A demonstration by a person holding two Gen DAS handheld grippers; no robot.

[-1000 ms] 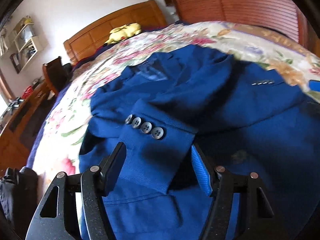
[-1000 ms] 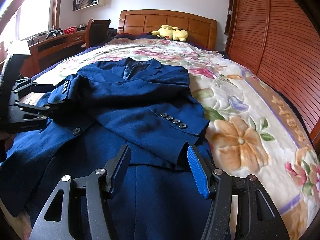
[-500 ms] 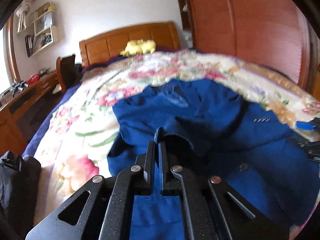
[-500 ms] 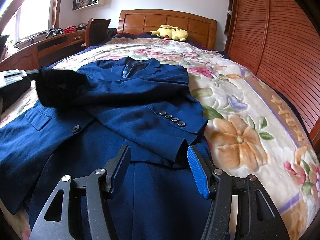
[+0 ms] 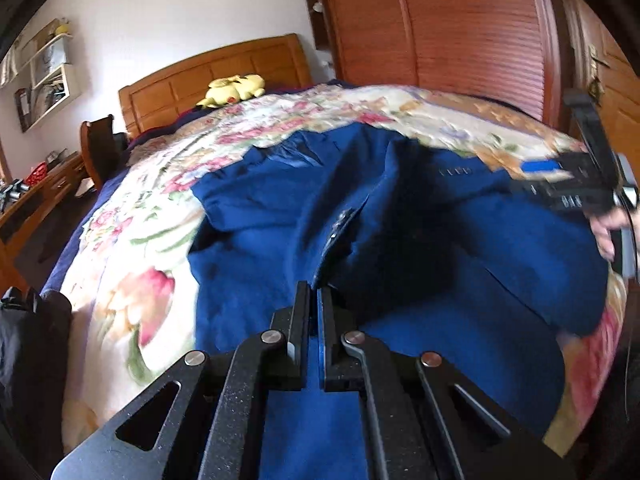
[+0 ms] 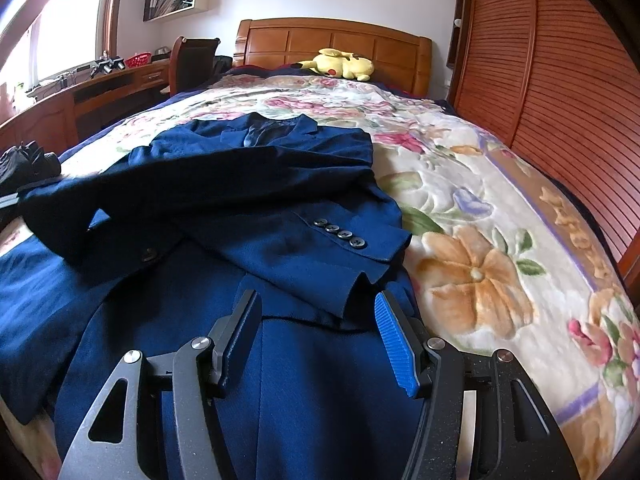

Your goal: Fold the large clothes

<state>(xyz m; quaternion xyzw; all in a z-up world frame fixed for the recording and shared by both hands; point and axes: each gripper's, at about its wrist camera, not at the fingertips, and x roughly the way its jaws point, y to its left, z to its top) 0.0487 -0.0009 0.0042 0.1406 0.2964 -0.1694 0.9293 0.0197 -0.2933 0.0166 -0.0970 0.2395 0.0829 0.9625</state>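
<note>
A navy blue suit jacket [image 6: 224, 216] is spread on the floral bedspread [image 6: 472, 216] of a bed, its collar toward the wooden headboard [image 6: 332, 46] and its hem toward the two cameras, so that its long axis runs away from both hand-held grippers, along the bed. The left hand-held gripper [image 5: 313, 312] is seen pinched tight on the cuff of one sleeve [image 5: 340, 236]; the cloth is raised off the jacket body and stands on edge directly ahead of the closed fingertips, with cuff buttons seen edge-on just beyond them, blurred. In the right wrist view that lifted sleeve [image 6: 160, 188] is stretched crosswise, from the shoulder at the far right to the left edge of the frame, ahead and to the left of the right hand-held gripper [image 6: 316, 332]. The right hand-held gripper is held at a middling width with nothing between its pads; the jacket's lower front lies beneath it, and the other sleeve [image 6: 312, 252] lies folded diagonally across the jacket, its cuff with four buttons [image 6: 340, 234] just ahead of the fingertips and pointing to the right. Whether the pads touch the cloth below cannot be told. A yellow plush toy [image 6: 344, 65] rests by the headboard, far ahead of both. In the left wrist view the right hand-held gripper [image 5: 560, 176] and a person's hand [image 5: 608, 228] appear at the far right edge, over the jacket's side.
</note>
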